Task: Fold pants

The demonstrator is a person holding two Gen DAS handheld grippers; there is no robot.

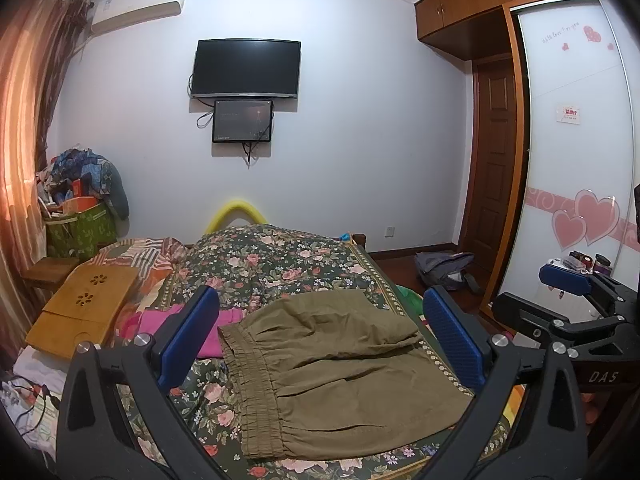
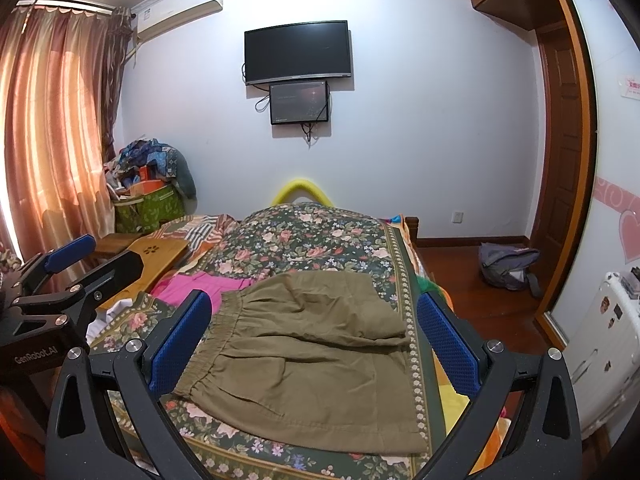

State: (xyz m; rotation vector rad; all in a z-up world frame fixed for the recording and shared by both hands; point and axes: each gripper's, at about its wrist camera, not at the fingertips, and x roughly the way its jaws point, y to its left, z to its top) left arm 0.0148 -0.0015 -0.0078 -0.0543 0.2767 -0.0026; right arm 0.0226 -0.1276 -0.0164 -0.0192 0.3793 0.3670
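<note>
Olive-green pants (image 1: 340,368) lie folded on the floral bedspread (image 1: 288,264), elastic waistband to the left, a folded layer on top at the far side. The same pants (image 2: 312,360) fill the middle of the right wrist view. My left gripper (image 1: 320,336) hovers above them, open, blue pads wide apart and empty. My right gripper (image 2: 316,340) is open too, held over the pants with nothing between its pads. The right gripper (image 1: 568,280) shows at the right edge of the left view; the left gripper (image 2: 68,258) shows at the left edge of the right view.
A pink garment (image 1: 208,332) lies left of the pants. A wooden lap tray (image 1: 84,304) rests on the bed's left side. A grey backpack (image 2: 508,266) sits on the wood floor to the right. A cluttered green bag (image 1: 80,228) stands by the curtain.
</note>
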